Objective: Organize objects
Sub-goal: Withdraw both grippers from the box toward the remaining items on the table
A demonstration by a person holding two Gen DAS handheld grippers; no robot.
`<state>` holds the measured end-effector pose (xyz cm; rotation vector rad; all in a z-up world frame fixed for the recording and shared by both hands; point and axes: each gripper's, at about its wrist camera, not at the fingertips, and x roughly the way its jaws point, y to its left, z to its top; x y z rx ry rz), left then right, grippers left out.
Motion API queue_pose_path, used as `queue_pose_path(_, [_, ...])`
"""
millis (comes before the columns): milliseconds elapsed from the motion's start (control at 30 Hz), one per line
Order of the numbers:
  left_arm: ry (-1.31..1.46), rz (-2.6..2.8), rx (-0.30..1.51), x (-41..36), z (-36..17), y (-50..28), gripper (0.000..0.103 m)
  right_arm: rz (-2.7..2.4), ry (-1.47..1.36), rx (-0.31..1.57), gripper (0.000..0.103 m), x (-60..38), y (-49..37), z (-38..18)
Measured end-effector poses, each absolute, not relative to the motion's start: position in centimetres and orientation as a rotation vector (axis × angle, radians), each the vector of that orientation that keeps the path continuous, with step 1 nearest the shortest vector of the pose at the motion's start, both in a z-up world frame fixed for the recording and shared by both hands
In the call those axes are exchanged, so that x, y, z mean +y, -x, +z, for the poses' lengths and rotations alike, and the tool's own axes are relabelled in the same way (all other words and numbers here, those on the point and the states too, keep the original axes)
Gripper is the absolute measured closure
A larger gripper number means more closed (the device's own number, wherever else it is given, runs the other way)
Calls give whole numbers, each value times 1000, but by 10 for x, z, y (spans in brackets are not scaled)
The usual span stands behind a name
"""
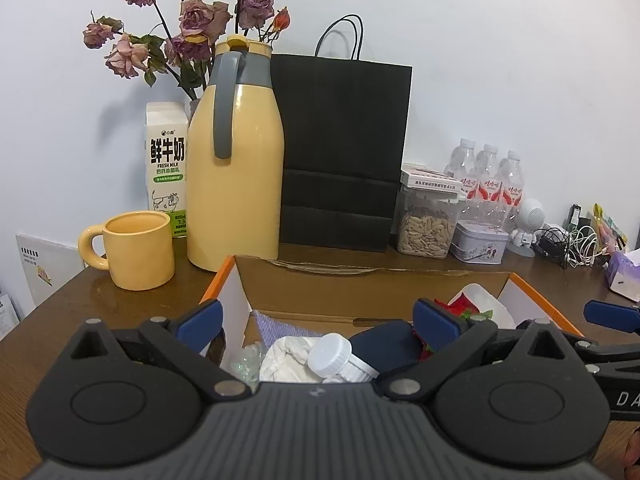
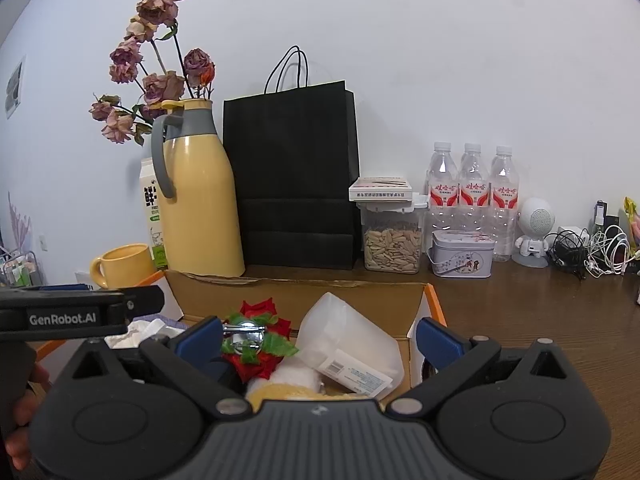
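Note:
An open cardboard box (image 1: pixel 360 270) with orange edges sits on the brown table right in front of both grippers. In the left wrist view it holds a white capped bottle (image 1: pixel 338 358), crumpled white paper (image 1: pixel 286 360), a dark blue item (image 1: pixel 384 342) and a red fake flower (image 1: pixel 460 308). My left gripper (image 1: pixel 318 320) hovers open over the box's left half, nothing between its pads. My right gripper (image 2: pixel 320 340) is open over the right half, above the red flower (image 2: pixel 260 360), a shiny metal piece (image 2: pixel 244 332) and a translucent plastic container (image 2: pixel 352 340).
Along the wall stand a yellow thermos jug (image 1: pixel 236 180), a yellow mug (image 1: pixel 138 248), a milk carton (image 1: pixel 166 168), dried roses (image 1: pixel 192 28), a black paper bag (image 1: pixel 344 152), a seed jar (image 1: pixel 426 228), a tin (image 1: pixel 480 242), water bottles (image 1: pixel 488 176) and tangled cables (image 1: pixel 572 244).

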<state>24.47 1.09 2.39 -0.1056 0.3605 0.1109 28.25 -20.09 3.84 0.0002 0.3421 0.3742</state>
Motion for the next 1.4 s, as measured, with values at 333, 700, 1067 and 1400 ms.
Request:
queue_pose_path(333, [117,107,363,11,28,-241,0,370,5,332,0,-203,-277,43])
queue_pose_path(700, [102,100,366,12,36,-219,0,398,6,322,0,-210,-254,60])
queue_pose_path(1067, [83,87,399,15,38,-185,0,407,38,365,0,-220,-220,59])
queue_pose_path(1400, [68,62,441,13,34,-153,0,402,63,405,0,-233,-184,48])
